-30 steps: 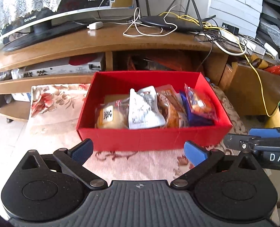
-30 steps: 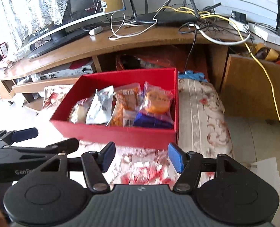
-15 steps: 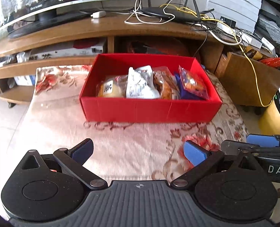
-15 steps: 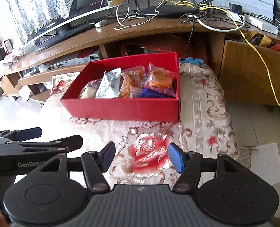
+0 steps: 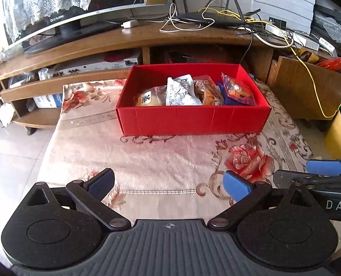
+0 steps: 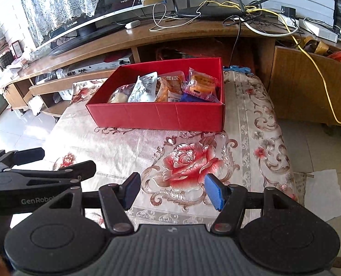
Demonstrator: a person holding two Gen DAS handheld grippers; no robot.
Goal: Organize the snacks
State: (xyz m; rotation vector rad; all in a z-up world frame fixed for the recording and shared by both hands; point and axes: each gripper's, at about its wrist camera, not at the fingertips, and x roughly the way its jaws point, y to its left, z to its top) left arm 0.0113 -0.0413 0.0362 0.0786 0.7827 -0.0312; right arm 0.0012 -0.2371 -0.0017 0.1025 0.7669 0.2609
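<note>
Snack packets (image 5: pixel 193 90) stand in a row inside the red box (image 5: pixel 193 120), which rests on the floral cloth (image 5: pixel 147 156), seen from the left wrist. Left gripper (image 5: pixel 169 185): jaws wide apart, empty, well short of the box.

Right wrist view: the same packets (image 6: pixel 168 87) fill the box (image 6: pixel 161 116); right gripper (image 6: pixel 172 192) about half open, holding nothing.

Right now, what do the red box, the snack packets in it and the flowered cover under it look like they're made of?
Red box: probably cardboard, matte, with straight creases down its front wall. Snack packets: thin plastic film, glossy and crinkled, some clear enough to show the food. Flowered cover: a woven or velvety fabric, judging by its soft sheen and stitched trim.
</note>
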